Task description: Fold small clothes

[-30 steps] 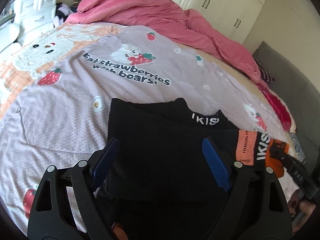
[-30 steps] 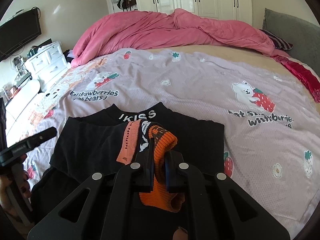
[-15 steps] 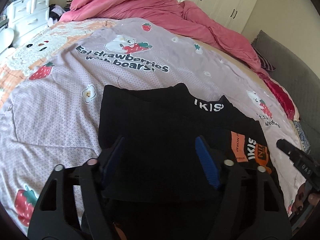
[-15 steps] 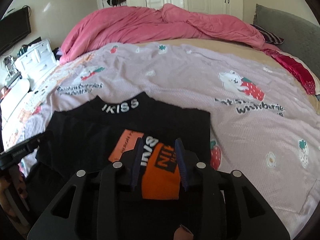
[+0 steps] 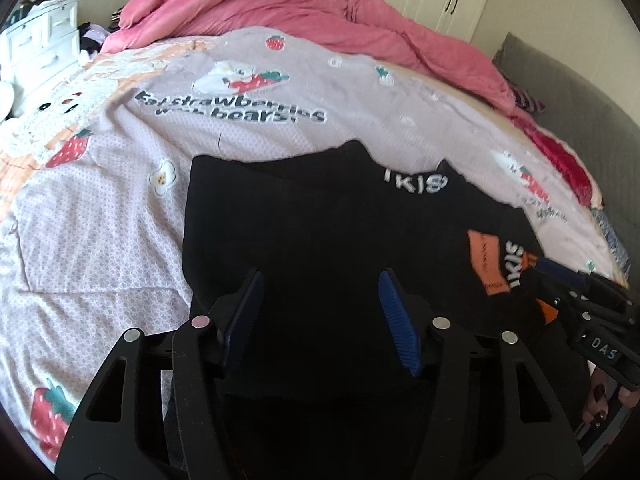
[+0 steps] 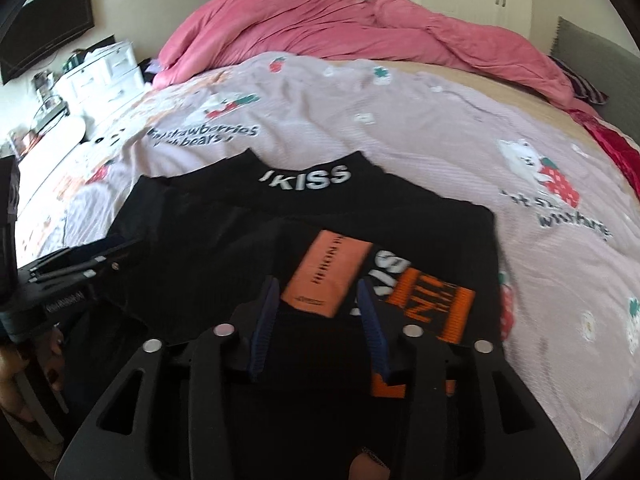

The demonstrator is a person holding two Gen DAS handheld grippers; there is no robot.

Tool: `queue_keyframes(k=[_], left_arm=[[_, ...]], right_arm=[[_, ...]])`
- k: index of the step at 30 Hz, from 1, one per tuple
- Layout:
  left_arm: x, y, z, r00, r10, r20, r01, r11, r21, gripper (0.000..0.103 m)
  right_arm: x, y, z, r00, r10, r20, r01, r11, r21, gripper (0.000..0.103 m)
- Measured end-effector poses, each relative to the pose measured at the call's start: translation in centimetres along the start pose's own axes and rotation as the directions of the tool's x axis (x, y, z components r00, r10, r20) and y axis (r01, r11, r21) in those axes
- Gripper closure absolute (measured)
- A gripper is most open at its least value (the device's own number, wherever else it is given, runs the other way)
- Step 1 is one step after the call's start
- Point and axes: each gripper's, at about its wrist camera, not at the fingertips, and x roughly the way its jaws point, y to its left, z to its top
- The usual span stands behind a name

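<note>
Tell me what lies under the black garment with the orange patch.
The black garment lies on the lilac strawberry-and-bear bedspread. Whatever is under the garment's middle stays covered.

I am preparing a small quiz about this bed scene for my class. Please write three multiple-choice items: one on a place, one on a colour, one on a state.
1. Where does the black garment lie?
A. on the printed bedsheet
B. on the dresser
C. on the floor

2. What colour is the bunched duvet at the far end of the bed?
A. green
B. pink
C. white

3. How is the right gripper now?
A. clamped on the duvet
B. out of view
C. jaws apart over the orange patch

Answers: 1 A, the sheet surrounds the garment. 2 B, it is plainly pink. 3 C, the jaws are opening and press nothing.
</note>
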Motion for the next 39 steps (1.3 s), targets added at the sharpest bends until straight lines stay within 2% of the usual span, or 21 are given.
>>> queue_keyframes(k=[5,8,9,10,12,17,20,22,24,28,33,35,39], left_arm=[[0.9,0.5,-0.5,0.999,0.006,-0.041,-0.007,1.000,-0.004,0.051],[1.1,1.0,-0.6,0.999,-0.015,-0.050,0.013,0.999,-0.030,0.051],[1.0,1.2,-0.6,0.998,-0.022,-0.051,0.020,0.999,-0.038,0.051],[1.0,1.4,-0.6,0.998,-0.031,-0.053,0.029,0.998,-0.050,0.051],[1.0,1.6,-0.7,0.998,-0.042,-0.056,0.038,0.998,-0.059,0.051],[0.5,1.4,-0.8,0.999,-0.029,-0.044,0.027,0.999,-0.048,0.051],[-0.4,0.9,-1.0,0.999,-0.025,-0.021,0.024,0.999,-0.029,0.051],[-0.8,0.8,-1.1,0.998,-0.061,-0.015,0.060,0.997,-0.042,0.049],[-1.1,0.6,-1.2,0.997,-0.082,-0.012,0.081,0.996,-0.043,0.047],[-1.4,-0.1,-1.6,0.998,-0.062,-0.013,0.062,0.998,-0.013,0.047],[-0.5,-0.4,-2.4,0.998,-0.031,-0.060,0.031,0.999,0.010,0.047],[-0.4,-0.4,-2.4,0.998,-0.024,-0.061,0.025,1.000,0.017,0.047],[-0.4,-0.4,-2.5,0.998,-0.024,-0.061,0.025,1.000,0.015,0.047]], right_arm=[[1.7,0.3,0.9,1.000,-0.013,-0.020,0.013,1.000,-0.008,0.041],[4.2,-0.9,0.4,0.988,-0.119,-0.094,0.118,0.993,-0.014,0.040],[4.8,-1.5,-0.1,0.981,-0.160,-0.110,0.160,0.987,-0.011,0.035],[5.0,-2.2,-0.5,0.980,-0.168,-0.110,0.169,0.986,0.003,0.027],[4.9,-3.7,-1.1,0.983,-0.152,-0.105,0.159,0.986,0.059,0.023],[3.7,-3.7,-1.3,0.989,-0.130,-0.077,0.136,0.987,0.080,0.023],[1.6,-3.1,-1.3,0.997,-0.069,-0.023,0.071,0.992,0.100,0.023],[0.6,-2.1,-1.3,0.999,-0.036,-0.002,0.036,0.996,0.086,0.023],[0.1,-1.2,-1.4,1.000,-0.002,-0.003,0.002,0.998,0.061,0.023],[-0.3,0.3,-1.8,0.999,0.052,-0.015,-0.052,0.998,0.029,0.023],[0.7,0.7,-2.5,0.998,0.031,-0.059,-0.031,1.000,0.000,0.023],[1.6,0.4,-2.9,0.992,-0.068,-0.107,0.066,0.998,-0.017,0.022],[1.4,-1.1,-3.4,0.995,-0.031,-0.094,0.035,0.998,0.043,0.022]])
